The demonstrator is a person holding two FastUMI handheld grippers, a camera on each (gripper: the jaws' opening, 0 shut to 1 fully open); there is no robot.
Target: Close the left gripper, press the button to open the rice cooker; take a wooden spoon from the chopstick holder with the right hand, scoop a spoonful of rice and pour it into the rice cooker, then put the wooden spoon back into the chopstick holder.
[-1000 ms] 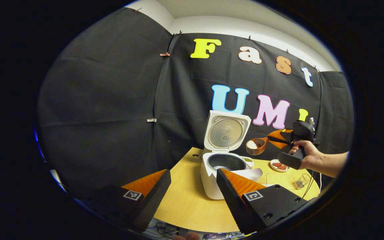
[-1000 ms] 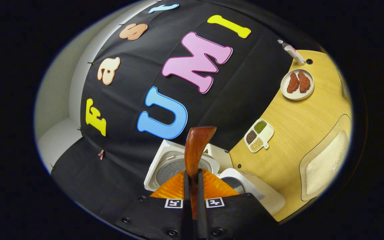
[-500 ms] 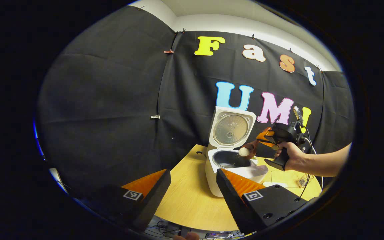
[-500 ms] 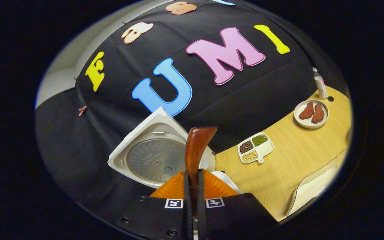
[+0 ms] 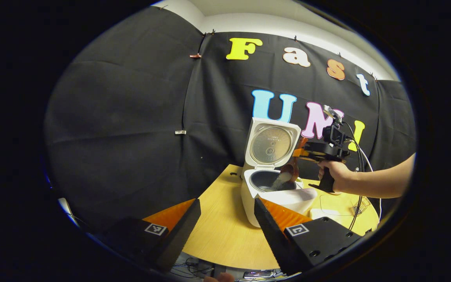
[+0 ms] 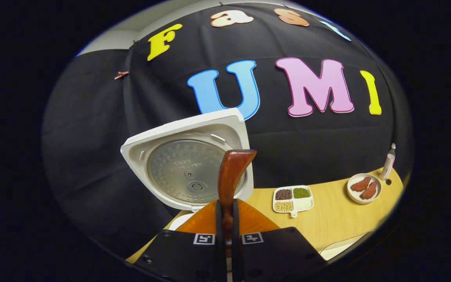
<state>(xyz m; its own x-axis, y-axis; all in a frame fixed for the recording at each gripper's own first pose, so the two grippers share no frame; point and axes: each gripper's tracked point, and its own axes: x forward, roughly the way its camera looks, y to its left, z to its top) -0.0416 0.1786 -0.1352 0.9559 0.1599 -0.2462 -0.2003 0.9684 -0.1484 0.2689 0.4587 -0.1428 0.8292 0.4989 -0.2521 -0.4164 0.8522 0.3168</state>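
Observation:
The white rice cooker (image 5: 257,201) stands on the round wooden table (image 5: 221,235) with its lid (image 5: 273,144) raised upright. A hand holds my right gripper (image 5: 302,152) just right of the lid, shut on the brown wooden spoon (image 5: 289,172). The spoon bowl tips down over the dark inner pot (image 5: 264,181) and white rice (image 5: 278,182) streams from it. In the right gripper view the spoon handle (image 6: 231,176) is clamped between the right gripper (image 6: 225,209) fingers, in front of the lid (image 6: 170,164). My left gripper (image 5: 227,203) hovers open and empty near the table's front edge, well short of the cooker.
A divided dish of beans (image 6: 292,194), a plate with brown meat pieces (image 6: 363,188) and a slim white bottle (image 6: 388,162) line the table's back. A clear tray of rice (image 5: 327,213) and a small wire rack (image 5: 358,206) lie right of the cooker.
The right gripper has swung left and rolled over, moving the loaded spoon from beside the cooker to above the pot; the rice is now pouring out. The left gripper has barely moved.

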